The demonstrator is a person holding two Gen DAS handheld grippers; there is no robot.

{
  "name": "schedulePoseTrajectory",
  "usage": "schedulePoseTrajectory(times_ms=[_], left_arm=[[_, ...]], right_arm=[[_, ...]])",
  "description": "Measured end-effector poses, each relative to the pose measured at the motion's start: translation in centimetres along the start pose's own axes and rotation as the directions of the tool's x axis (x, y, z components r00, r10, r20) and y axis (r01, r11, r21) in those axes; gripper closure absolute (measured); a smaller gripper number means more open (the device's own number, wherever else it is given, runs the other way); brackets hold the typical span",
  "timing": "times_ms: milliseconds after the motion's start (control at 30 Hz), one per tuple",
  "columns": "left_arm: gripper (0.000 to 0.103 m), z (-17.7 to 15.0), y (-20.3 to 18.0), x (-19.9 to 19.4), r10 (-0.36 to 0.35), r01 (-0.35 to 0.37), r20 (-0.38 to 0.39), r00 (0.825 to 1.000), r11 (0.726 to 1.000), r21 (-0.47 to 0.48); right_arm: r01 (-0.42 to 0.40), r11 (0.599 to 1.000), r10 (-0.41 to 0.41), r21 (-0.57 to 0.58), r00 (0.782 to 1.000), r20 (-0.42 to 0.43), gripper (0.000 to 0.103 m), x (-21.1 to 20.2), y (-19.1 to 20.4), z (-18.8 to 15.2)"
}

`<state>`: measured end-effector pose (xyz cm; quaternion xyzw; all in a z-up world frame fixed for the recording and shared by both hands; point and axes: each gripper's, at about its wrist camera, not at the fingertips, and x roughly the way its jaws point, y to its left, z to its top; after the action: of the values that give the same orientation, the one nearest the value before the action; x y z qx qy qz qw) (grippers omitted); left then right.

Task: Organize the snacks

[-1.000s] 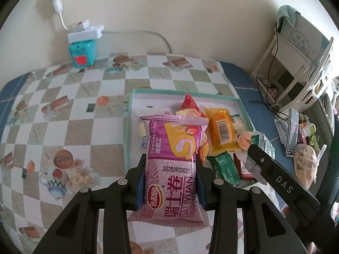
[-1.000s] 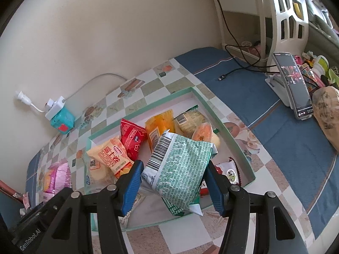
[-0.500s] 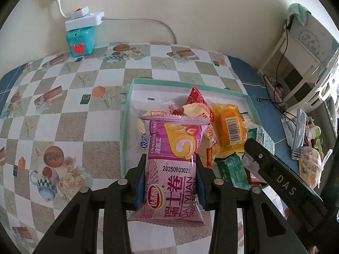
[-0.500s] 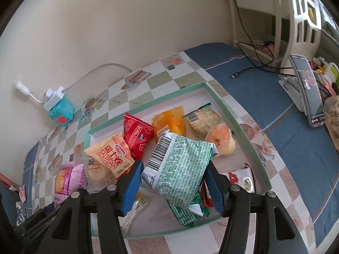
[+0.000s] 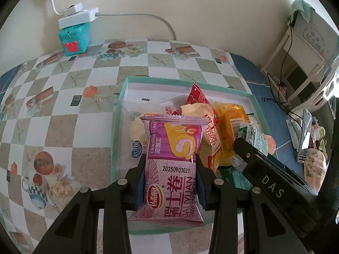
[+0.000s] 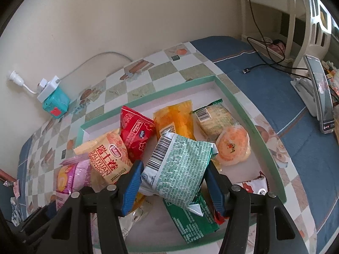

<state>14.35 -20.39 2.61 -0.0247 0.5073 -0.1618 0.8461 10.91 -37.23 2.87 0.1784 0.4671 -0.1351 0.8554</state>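
Observation:
My left gripper is shut on a purple Swiss roll packet and holds it over the near left part of the green-rimmed tray. The packet also shows in the right wrist view. My right gripper is shut on a green and white snack packet above the tray's near middle. In the tray lie a red packet, an orange Swiss roll packet, a yellow packet, a round orange pastry and a flat green packet.
A teal box with a white power adapter stands by the wall on the checkered tablecloth. A phone on a stand, a cable and a white shelf are to the right on the blue cloth.
Both grippers have moved forward over the tray, still holding their packets. The tray and its snacks look larger and nearer in both views.

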Motion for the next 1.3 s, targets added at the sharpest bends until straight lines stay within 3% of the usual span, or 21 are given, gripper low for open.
schedulePoseTrajectory(times_ms=[333, 467, 767, 833, 900, 967, 1033, 1133, 1300], left_arm=[[0.059, 0.2, 0.2, 0.5, -0.007, 0.007, -0.023, 1.000, 1.000, -0.005], [0.048, 0.3, 0.3, -0.1, 0.004, -0.005, -0.013, 1.000, 1.000, -0.009], [0.044, 0.1, 1.4, -2.6, -0.007, 0.008, 0.022, 1.000, 0.999, -0.040], [0.032, -0.1, 1.9, -3.1, 0.015, -0.013, 0.031, 0.999, 0.998, -0.054], [0.028, -0.4, 2.5, -3.6, 0.045, -0.042, 0.041, 0.998, 0.997, -0.067], [0.025, -0.7, 3.3, -4.0, 0.083, -0.079, 0.044, 0.996, 0.994, -0.079], [0.016, -1.1, 4.2, -4.4, 0.133, -0.128, 0.048, 0.990, 0.987, -0.099], [0.013, -1.7, 6.2, -5.2, 0.212, -0.201, 0.064, 0.975, 0.969, -0.144], [0.004, -3.0, 8.3, -6.4, 0.287, -0.269, 0.087, 0.954, 0.946, -0.180]], right_arm=[[0.008, 1.000, -0.008, 0.000, 1.000, -0.003, 0.039, 0.7, -0.1, 0.0], [0.008, 1.000, -0.008, 0.016, 1.000, 0.002, 0.033, 0.4, -0.4, 0.1], [-0.001, 1.000, 0.000, 0.012, 1.000, 0.020, 0.028, -1.1, -0.3, -0.3], [0.000, 1.000, 0.000, 0.008, 1.000, 0.025, 0.027, -1.6, -0.3, -0.6], [-0.002, 1.000, 0.002, 0.001, 1.000, 0.026, 0.027, -1.9, -0.2, -0.8], [-0.002, 1.000, 0.002, -0.013, 1.000, 0.027, 0.021, -2.3, 0.2, -1.3], [-0.004, 1.000, 0.005, -0.023, 1.000, 0.030, 0.009, -2.7, 0.5, -1.8], [-0.011, 0.999, 0.012, -0.038, 0.999, 0.033, 0.001, -3.3, 0.9, -2.7], [-0.020, 0.998, 0.023, -0.066, 0.999, 0.047, 0.000, -4.5, 1.7, -4.1]])
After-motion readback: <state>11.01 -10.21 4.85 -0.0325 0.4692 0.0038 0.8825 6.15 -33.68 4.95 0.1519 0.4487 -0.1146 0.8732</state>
